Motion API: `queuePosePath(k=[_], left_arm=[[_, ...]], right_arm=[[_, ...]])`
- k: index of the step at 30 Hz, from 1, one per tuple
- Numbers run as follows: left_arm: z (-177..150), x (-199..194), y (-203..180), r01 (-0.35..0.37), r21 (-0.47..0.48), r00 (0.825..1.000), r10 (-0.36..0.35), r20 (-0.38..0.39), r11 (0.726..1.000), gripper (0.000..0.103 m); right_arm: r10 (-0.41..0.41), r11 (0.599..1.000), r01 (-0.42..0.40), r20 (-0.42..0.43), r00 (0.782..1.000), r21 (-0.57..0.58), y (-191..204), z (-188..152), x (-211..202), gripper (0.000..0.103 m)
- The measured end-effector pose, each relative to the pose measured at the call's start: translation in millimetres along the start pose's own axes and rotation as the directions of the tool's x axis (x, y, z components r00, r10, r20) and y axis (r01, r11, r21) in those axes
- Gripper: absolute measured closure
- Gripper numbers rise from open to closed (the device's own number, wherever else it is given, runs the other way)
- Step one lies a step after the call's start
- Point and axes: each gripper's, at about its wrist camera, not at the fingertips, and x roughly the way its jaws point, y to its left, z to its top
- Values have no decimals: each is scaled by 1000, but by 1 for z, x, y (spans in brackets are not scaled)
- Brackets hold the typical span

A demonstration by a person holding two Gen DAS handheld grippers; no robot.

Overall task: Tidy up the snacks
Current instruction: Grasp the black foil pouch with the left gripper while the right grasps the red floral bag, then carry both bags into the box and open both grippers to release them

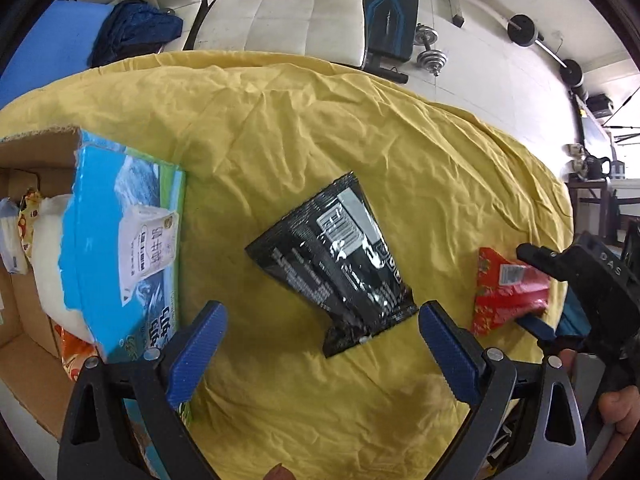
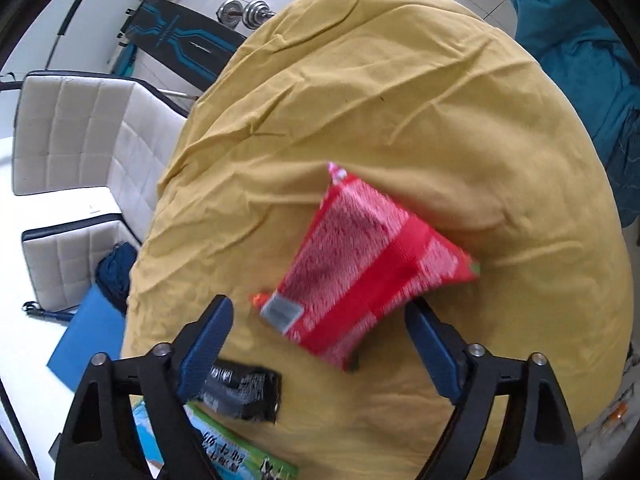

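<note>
A black snack packet [image 1: 340,256] lies on the yellow cloth [image 1: 300,128], just ahead of my open left gripper [image 1: 320,344], whose right finger is near its lower corner. A red snack packet [image 1: 506,292] lies at the right; my right gripper [image 1: 534,286] reaches over it, one finger on either side. In the right wrist view the red packet [image 2: 368,276] sits blurred between the spread fingers of my right gripper [image 2: 320,344], not pinched. The black packet [image 2: 244,396] shows at lower left.
A cardboard box [image 1: 24,280] with a blue-and-white flap [image 1: 124,248] holds several snacks at the left. White padded chairs [image 1: 304,8], a bench and dumbbells [image 1: 428,52] stand beyond the table. A teal cloth [image 2: 580,64] lies at the far right.
</note>
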Motion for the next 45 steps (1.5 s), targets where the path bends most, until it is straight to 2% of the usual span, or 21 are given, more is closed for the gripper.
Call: queuePosePath(k=[4,7,9,13,16,19,21,23,24,25,31,35,40,42,45], left_arm=[[5,7,-11,1,1,1000,-1,-17,1000,5],[8,18,-16,-20,0,999,20,-42,1000,5],[10,28,-16,-27,-8,998,27,-59,1000,5],[18,48,-18,-31,-11,995,30,-99,999,5],[26,60,-20,-47,-5,992,46,-116,999,5],[33,69,-21,-41,-14,991,38,-129,999,5],[34,71,-24,-41,10,993,42,-114,999,10],[30,68,-32,-79,86,993,86,-79,993,27],[25,66,-37,-97,130,993,105,-58,987,32],[18,64,-42,-104,186,993,113,-39,977,46],[-17,62,-49,-114,296,992,125,-16,948,48],[-45,65,-55,-133,361,990,142,3,923,48],[-63,71,-55,-107,378,993,121,-13,920,48],[-64,74,-55,-106,374,993,119,-12,922,47],[-62,76,-55,-117,370,992,127,-1,921,47]], right_arm=[[-76,996,74,-47,996,-50,6,8,19,34],[-148,971,133,-63,987,-196,13,1,23,40],[-221,931,191,-64,973,-310,19,-6,25,45],[-355,811,288,-36,934,-509,23,-24,27,49],[-404,747,324,-9,915,-581,22,-32,29,50],[-386,754,311,-8,922,-578,20,-34,29,50],[-379,762,311,-1,925,-568,14,-35,29,50],[-384,755,325,18,923,-570,13,-37,29,50],[-388,747,334,30,921,-574,8,-41,29,50],[-392,740,342,41,919,-580,9,-46,32,50],[-426,685,369,67,902,-628,16,-73,44,52],[-438,663,364,56,897,-655,6,-96,49,53],[-459,637,365,46,887,-679,-11,-123,58,53],[-452,640,372,62,890,-672,-12,-128,60,53],[-435,672,378,74,897,-637,-9,-127,60,53]])
